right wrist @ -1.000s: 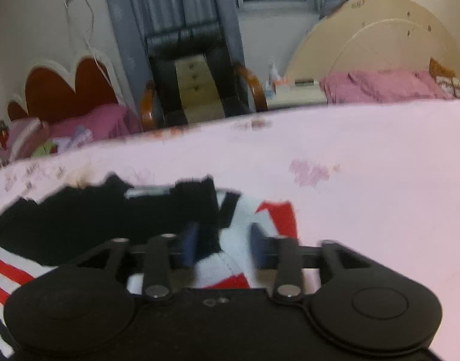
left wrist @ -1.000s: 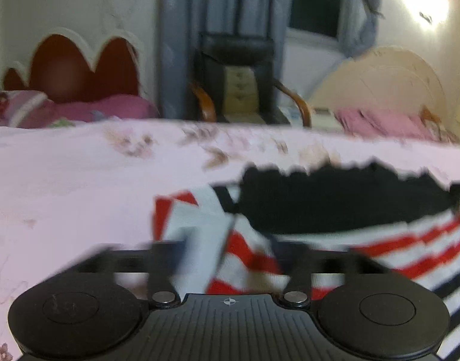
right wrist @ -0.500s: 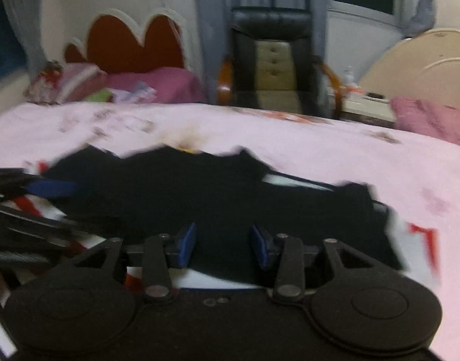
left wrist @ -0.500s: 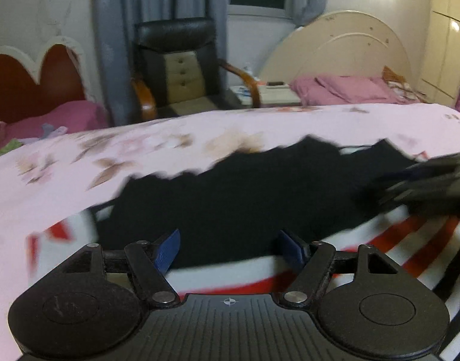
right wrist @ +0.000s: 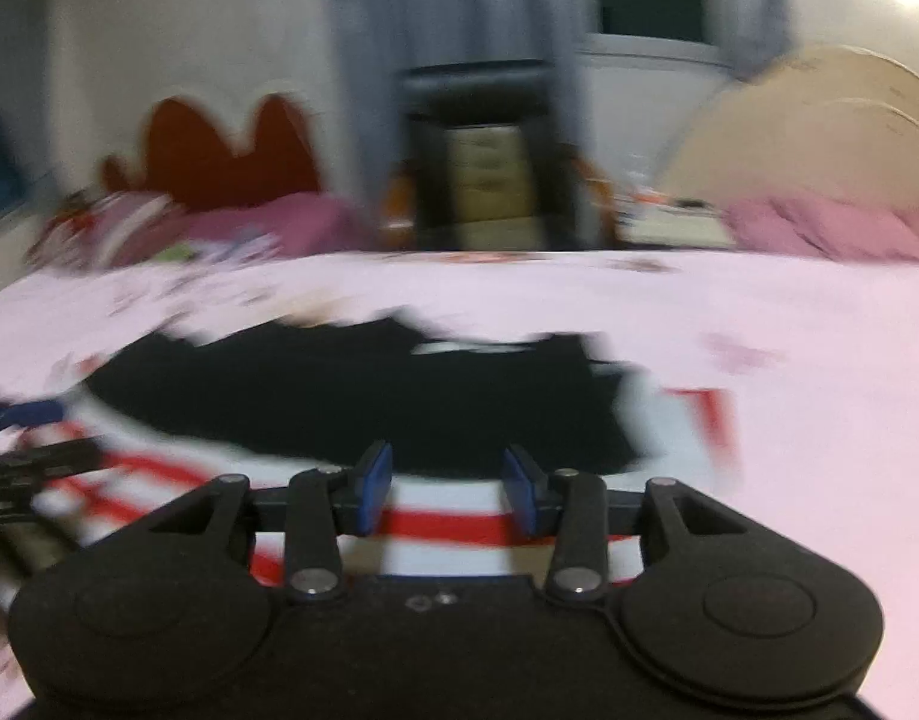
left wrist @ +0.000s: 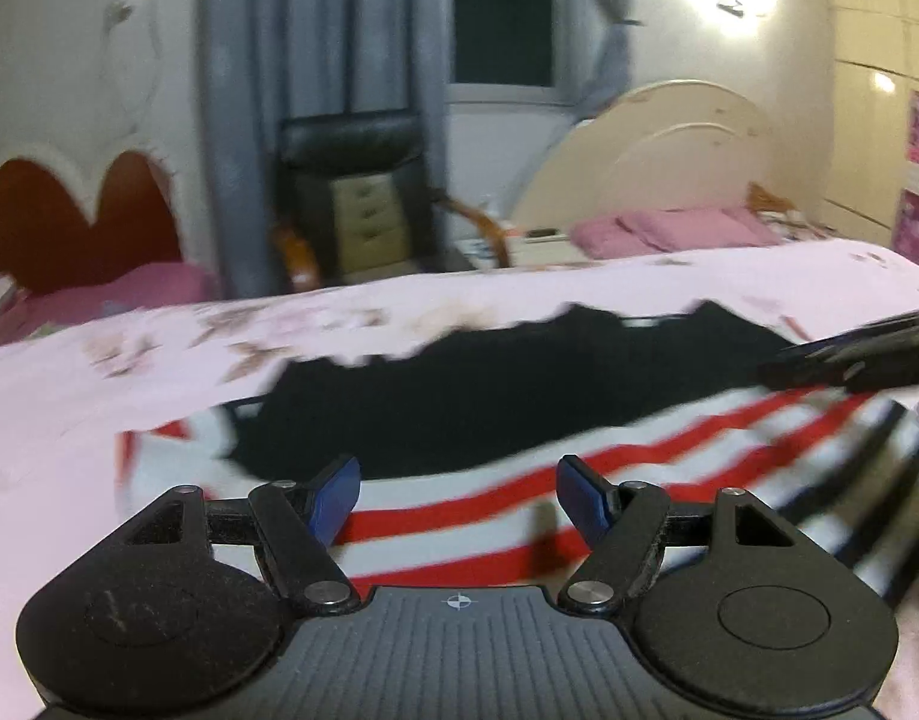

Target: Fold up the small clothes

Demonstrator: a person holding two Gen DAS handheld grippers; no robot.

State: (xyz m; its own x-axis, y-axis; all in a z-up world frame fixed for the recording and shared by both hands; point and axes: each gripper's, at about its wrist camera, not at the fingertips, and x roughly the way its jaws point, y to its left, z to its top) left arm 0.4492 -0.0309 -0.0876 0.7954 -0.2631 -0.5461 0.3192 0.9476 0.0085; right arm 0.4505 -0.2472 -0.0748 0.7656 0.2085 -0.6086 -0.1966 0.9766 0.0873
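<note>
From the left wrist, a black chair [left wrist: 354, 192] stands before grey curtains [left wrist: 315, 90], with a red scalloped headboard [left wrist: 81, 222] to its left and a cream headboard [left wrist: 657, 162] to its right, all beyond the bed [left wrist: 99, 396] with its pink flowered sheet. Nothing blocks the one garment [left wrist: 519, 432], which lies flat on the bed: black across the far part, white with red and dark stripes nearer. The left hand-held gripper [left wrist: 456, 495] hovers over the striped part, its blue pads spread wide with nothing between them. The right hand-held gripper [left wrist: 855, 354] juts in at the right edge over the black part. From the right wrist, blurred, the same chair [right wrist: 477, 156] and two headboards show behind the bed [right wrist: 789, 324]. The garment [right wrist: 363, 396] lies just ahead. The right hand-held gripper [right wrist: 447, 483] has its pads partly apart, pinching nothing.
</note>
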